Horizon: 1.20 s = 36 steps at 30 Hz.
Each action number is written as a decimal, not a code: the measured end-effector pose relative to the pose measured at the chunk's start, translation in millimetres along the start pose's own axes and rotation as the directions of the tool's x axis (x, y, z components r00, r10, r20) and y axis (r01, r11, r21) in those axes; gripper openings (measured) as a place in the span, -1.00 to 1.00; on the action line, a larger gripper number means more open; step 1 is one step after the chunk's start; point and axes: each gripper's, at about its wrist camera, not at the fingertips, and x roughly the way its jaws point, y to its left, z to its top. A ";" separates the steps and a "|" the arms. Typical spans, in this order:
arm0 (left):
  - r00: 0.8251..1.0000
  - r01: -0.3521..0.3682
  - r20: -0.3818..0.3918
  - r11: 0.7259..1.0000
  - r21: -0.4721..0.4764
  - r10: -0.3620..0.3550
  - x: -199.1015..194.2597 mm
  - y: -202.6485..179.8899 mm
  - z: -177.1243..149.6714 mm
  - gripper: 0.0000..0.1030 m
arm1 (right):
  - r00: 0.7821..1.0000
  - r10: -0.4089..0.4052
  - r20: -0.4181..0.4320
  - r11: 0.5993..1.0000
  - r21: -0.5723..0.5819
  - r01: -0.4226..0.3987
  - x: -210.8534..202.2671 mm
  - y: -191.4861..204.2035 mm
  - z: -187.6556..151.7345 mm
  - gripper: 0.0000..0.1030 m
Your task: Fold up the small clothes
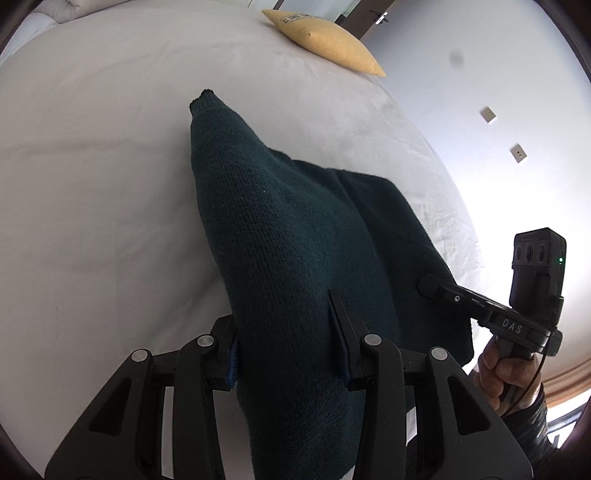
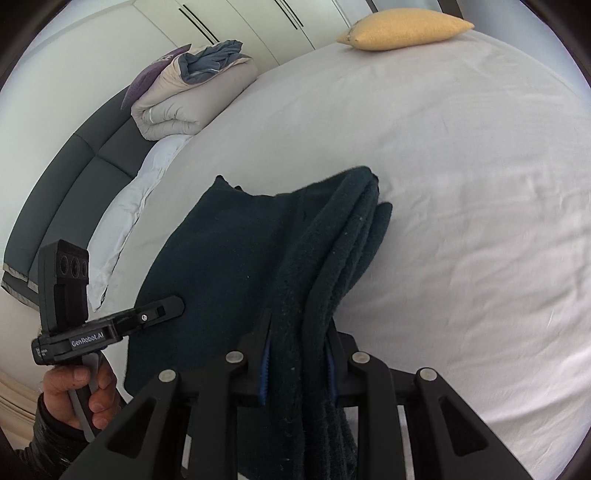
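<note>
A dark green knitted sweater (image 1: 280,236) lies partly on the white bed (image 1: 92,184) and is lifted at its near edge. My left gripper (image 1: 284,325) is shut on a thick fold of the sweater, and a sleeve runs away from it toward the far cuff (image 1: 203,101). My right gripper (image 2: 301,343) is shut on a bunched edge of the same sweater (image 2: 229,258), with layered folds hanging over the far side. Each gripper shows in the other's view: the right (image 1: 428,284) at the sweater's right edge, the left (image 2: 177,304) at its left edge.
A yellow pillow (image 1: 332,40) lies at the far edge of the bed; it also shows in the right wrist view (image 2: 406,29). A folded duvet with clothes on top (image 2: 188,99) sits by the dark headboard (image 2: 66,184). A wall with sockets (image 1: 517,153) stands on the right.
</note>
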 end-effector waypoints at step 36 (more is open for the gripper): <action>0.639 -0.618 0.598 0.786 0.023 0.484 -174.3 -108.9 -129.9 1.00 | 0.731 -0.280 0.622 0.900 -0.095 0.426 -170.8 87.5 -79.8 1.00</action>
